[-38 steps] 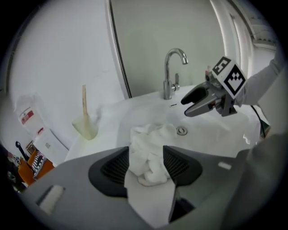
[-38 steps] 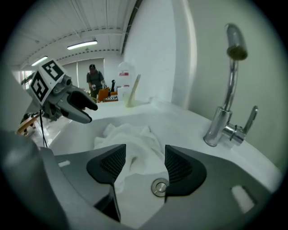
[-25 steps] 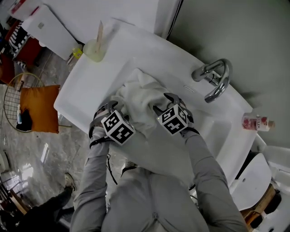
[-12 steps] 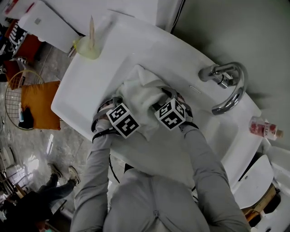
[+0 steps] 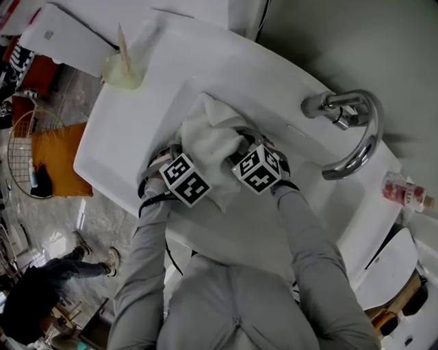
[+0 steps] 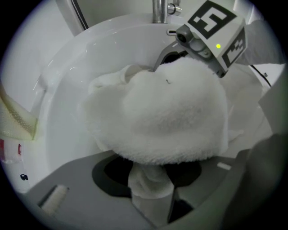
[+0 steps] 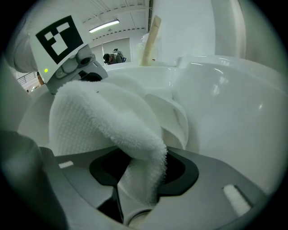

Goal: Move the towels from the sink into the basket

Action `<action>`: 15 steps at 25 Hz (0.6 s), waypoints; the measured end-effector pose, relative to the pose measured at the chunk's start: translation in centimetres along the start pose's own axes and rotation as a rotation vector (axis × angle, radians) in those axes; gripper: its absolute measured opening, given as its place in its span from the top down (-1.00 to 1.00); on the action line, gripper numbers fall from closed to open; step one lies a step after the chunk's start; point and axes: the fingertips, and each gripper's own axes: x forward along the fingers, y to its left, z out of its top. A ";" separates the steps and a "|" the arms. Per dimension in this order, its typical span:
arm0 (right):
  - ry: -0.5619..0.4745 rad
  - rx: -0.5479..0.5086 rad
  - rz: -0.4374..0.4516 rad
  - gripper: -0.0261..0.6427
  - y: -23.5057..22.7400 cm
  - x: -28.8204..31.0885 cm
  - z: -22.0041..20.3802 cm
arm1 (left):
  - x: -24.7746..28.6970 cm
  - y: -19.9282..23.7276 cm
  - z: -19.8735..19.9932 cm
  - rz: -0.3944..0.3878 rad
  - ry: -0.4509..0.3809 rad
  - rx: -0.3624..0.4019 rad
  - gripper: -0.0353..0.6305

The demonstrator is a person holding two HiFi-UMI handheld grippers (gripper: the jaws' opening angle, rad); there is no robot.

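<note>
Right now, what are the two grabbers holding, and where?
The white towel. Left gripper pinches a bunched fold, right gripper an edge fold; both jaws have just been closing.

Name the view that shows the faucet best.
The head view: the whole curved chrome faucet shows, base to spout, at the sink's back edge. The left gripper view catches only its lower stem at the top edge. The right gripper view shows none of it.
</note>
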 end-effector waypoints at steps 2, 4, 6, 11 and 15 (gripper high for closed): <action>-0.001 -0.012 0.001 0.46 0.4 -0.1 0.0 | -0.2 0.0 0.0 0.002 -0.006 -0.016 0.19; 0.001 -0.021 -0.007 0.56 0.6 -0.2 0.1 | -0.4 0.0 0.0 0.006 -0.009 -0.034 0.27; 0.006 -0.018 -0.015 0.64 0.7 -0.5 0.1 | -0.7 0.0 -0.1 0.010 -0.010 -0.049 0.34; -0.010 0.029 -0.040 0.73 0.4 -1.7 0.3 | -1.8 0.0 0.0 0.011 -0.042 -0.084 0.45; -0.053 0.051 -0.064 0.73 0.1 -3.2 1.2 | -2.9 0.1 0.1 0.020 -0.081 -0.099 0.48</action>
